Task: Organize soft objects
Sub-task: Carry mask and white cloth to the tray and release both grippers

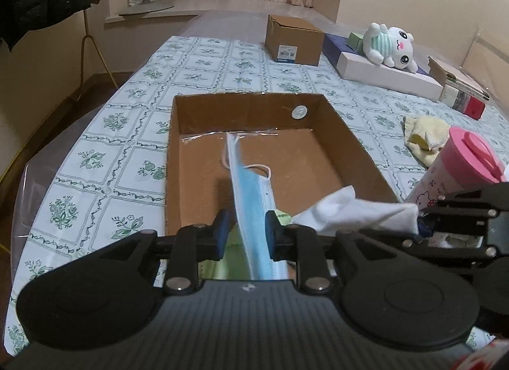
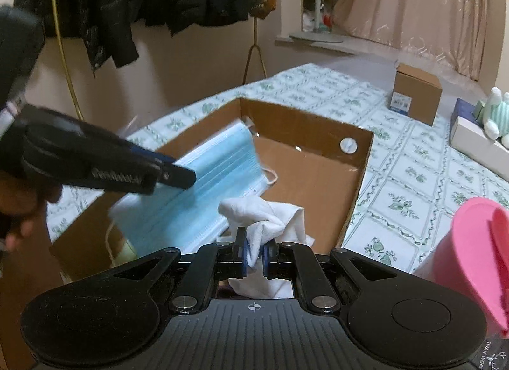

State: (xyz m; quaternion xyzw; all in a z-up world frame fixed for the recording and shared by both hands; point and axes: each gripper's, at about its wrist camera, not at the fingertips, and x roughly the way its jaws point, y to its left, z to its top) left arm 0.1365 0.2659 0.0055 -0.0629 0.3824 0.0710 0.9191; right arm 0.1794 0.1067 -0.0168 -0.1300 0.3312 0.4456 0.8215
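Observation:
An open brown cardboard box (image 1: 191, 160) lies on the patterned table; it also shows in the right wrist view (image 2: 356, 179). My left gripper (image 1: 245, 226) holds a blue face mask (image 1: 251, 191) between its pads, over the box's near end; the mask stands on edge, and the pads have a gap beside it. The mask (image 2: 219, 172) and left gripper (image 2: 178, 175) appear in the right wrist view. My right gripper (image 2: 254, 255) is shut on a white cloth (image 2: 264, 217) above the box's near right corner. The cloth (image 1: 350, 207) shows at right in the left view.
A pink-lidded cup (image 1: 461, 166) stands right of the box, also seen close by (image 2: 477, 249). A yellow cloth (image 1: 423, 137), a white plush toy (image 1: 391, 45) on flat boxes, and a small closed carton (image 1: 296, 40) lie farther back. Jackets (image 2: 127, 3) hang at left.

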